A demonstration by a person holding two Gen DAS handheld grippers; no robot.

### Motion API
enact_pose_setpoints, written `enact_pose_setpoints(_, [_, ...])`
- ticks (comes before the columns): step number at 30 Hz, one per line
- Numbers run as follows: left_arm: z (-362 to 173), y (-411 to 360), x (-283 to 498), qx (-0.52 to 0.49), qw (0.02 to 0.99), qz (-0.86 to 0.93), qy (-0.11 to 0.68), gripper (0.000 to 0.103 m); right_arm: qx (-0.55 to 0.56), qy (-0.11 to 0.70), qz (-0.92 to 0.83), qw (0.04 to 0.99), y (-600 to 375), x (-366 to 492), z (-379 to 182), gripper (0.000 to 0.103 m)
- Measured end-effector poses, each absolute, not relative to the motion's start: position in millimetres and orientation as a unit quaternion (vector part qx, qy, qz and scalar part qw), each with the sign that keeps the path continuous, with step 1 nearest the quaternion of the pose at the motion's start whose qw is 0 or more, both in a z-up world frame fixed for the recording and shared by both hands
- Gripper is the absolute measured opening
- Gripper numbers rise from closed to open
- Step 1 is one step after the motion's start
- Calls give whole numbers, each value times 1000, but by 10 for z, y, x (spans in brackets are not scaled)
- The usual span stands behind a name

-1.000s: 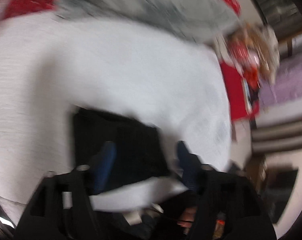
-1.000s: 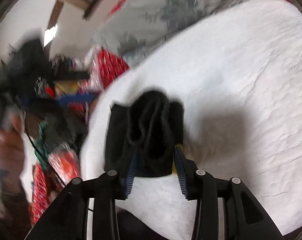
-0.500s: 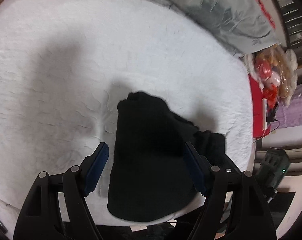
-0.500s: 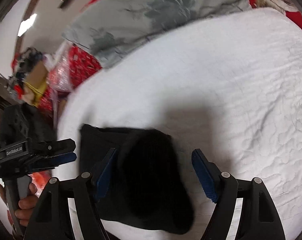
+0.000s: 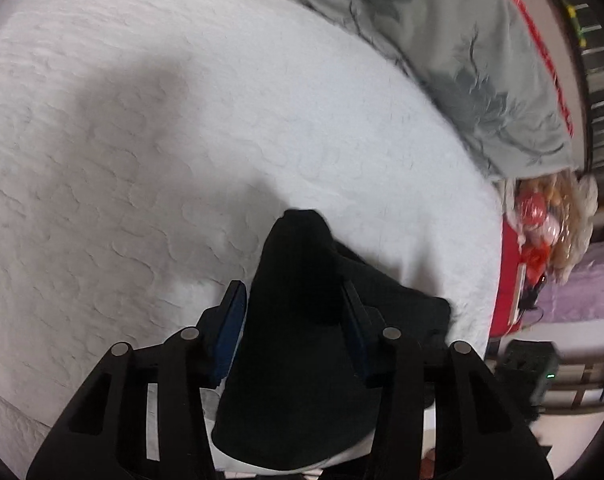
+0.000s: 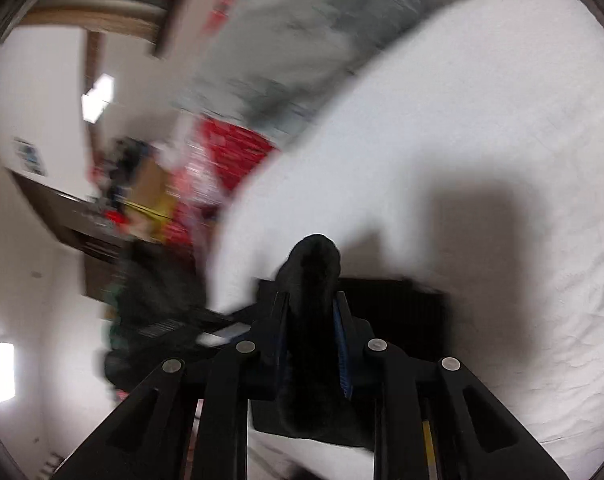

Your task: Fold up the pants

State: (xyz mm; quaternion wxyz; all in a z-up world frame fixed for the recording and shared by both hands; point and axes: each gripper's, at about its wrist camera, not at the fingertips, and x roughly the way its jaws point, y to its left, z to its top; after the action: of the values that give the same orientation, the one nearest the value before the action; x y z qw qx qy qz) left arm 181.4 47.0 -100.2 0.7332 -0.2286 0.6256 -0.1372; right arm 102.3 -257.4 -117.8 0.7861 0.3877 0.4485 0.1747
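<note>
**Both claws on the black pants, mid-fold**

I have the black pants (image 5: pixel 302 320) pinched in both claws at the near edge of the bed (image 5: pixel 182 160), on its white quilted cover. My left claw (image 5: pixel 294 320) has its two blue-padded fingers (image 5: pixel 232 320) pressed against either side of a raised hump of the cloth, so it is clamped on the fabric. My right claw (image 6: pixel 310 320) is drawn in narrow on another peak of the same pants (image 6: pixel 316 280), gripping it tightly. The rest of the garment lies flat and dark under and beside each claw, already gathered into a compact bundle; how many layers it makes I cannot tell, since the black cloth shows no seams and the right view is blurred.

I judge this to be a late fold: both held edges are lifted and ready to be carried over the part lying on the bed. The next move calls for both claws travelling together at even height, laying the cloth down squarely over the lower layer, then letting go without dragging it. A grey floral pillow (image 5: pixel 462 60) lies well apart at the head of the bed.
</note>
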Motion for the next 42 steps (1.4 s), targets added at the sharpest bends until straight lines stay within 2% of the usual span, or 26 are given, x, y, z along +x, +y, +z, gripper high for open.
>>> enact_pose_setpoints(2, [-992, 390, 1802, -211, 736, -135, 629, 46, 368, 472, 142, 789, -2567, 934, -1380, 22])
enact_pose_setpoints(4, [-918, 408, 1746, -211, 741, -140, 622, 46, 359, 472, 141, 793, -2573, 868, -1386, 30])
enact_pose_setpoints(5, [-888, 414, 1706, -215, 742, -144, 618, 46, 360, 472, 143, 792, -2576, 863, -1352, 30])
enact_pose_setpoints(6, [-858, 444, 1652, -218, 744, -148, 614, 50, 360, 471, 150, 791, -2583, 844, -1312, 33])
enact_pose_setpoints(7, [-829, 493, 1570, -220, 746, -150, 611, 53, 355, 471, 161, 791, -2588, 808, -1249, 45])
enact_pose_setpoints(9, [-809, 547, 1404, -225, 750, -150, 604, 57, 336, 477, 166, 795, -2570, 769, -1199, 56])
enact_pose_setpoints(11, [-849, 541, 1247, -226, 750, -147, 604, 57, 307, 484, 162, 803, -2488, 740, -1209, 56])
enact_pose_setpoints(12, [-886, 522, 1156, -215, 751, -140, 608, 57, 290, 494, 161, 804, -2428, 734, -1239, 44])
enact_pose_setpoints(13, [-922, 444, 1117, -205, 754, -134, 609, 57, 276, 496, 157, 808, -2408, 696, -1242, 23])
enact_pose_setpoints(18, [-1264, 277, 970, -137, 756, -108, 631, 61, 297, 471, 159, 815, -2561, 451, -1219, 20])
enact_pose_setpoints(20, [-1231, 291, 967, -145, 760, -102, 626, 61, 279, 493, 139, 813, -2556, 450, -1382, 25])
enact_pose_setpoints(22, [-1137, 326, 941, -145, 763, -106, 621, 60, 294, 495, 132, 807, -2594, 429, -1442, 40])
enact_pose_setpoints(26, [-844, 494, 830, -131, 795, -112, 581, 60, 333, 474, 146, 802, -2713, 410, -1266, 43])
enact_pose_setpoints(28, [-736, 513, 899, -132, 804, -115, 568, 60, 346, 459, 140, 806, -2788, 419, -1196, 58])
enact_pose_setpoints(29, [-710, 512, 958, -133, 807, -116, 564, 60, 353, 454, 133, 807, -2816, 439, -1175, 61])
enact_pose_setpoints(35, [-799, 392, 1249, -111, 799, -110, 580, 60, 358, 469, 129, 797, -2759, 577, -1241, 62])
enact_pose_setpoints(42, [-936, 386, 1362, -137, 787, -130, 587, 61, 339, 497, 135, 787, -2662, 678, -1442, 65])
